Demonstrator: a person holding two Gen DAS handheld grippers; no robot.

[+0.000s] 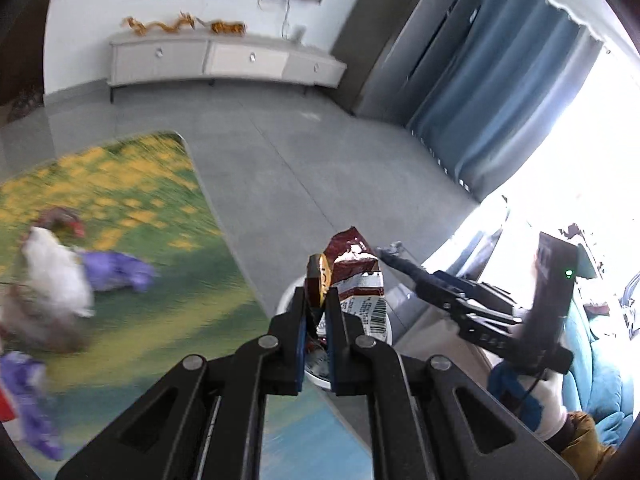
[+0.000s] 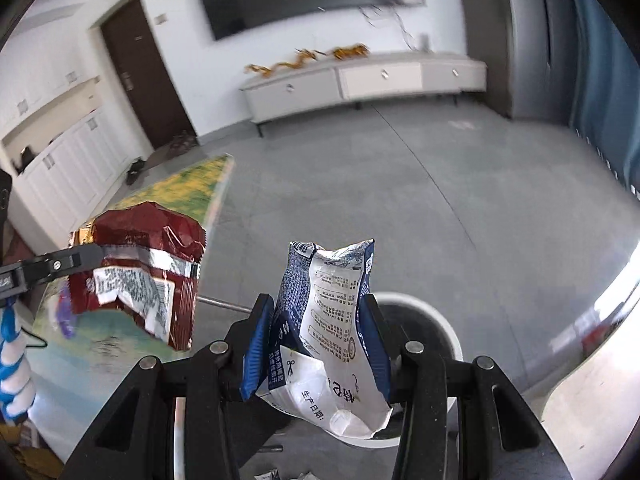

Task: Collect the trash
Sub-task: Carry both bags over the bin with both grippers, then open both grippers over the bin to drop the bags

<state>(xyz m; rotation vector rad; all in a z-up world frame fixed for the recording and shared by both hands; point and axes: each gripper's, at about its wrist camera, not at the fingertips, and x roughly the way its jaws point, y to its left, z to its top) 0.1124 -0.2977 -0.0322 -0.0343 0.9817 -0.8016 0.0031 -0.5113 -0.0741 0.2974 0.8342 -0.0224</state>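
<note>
Two tongs grip wrappers: left tongs point(image 1: 316, 300) a barcoded maroon packet point(image 1: 354, 276), right tongs point(image 2: 316, 332) a "生产日期"-marked pouch point(image 2: 332, 320).

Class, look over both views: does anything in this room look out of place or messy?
Yes. Litter lies on the flowery mat: purple wrappers and white crumpled paper, blurred. Each claw also grips crumpled trash: the left claw a red packet, the right claw a blue-and-white pouch.
</note>
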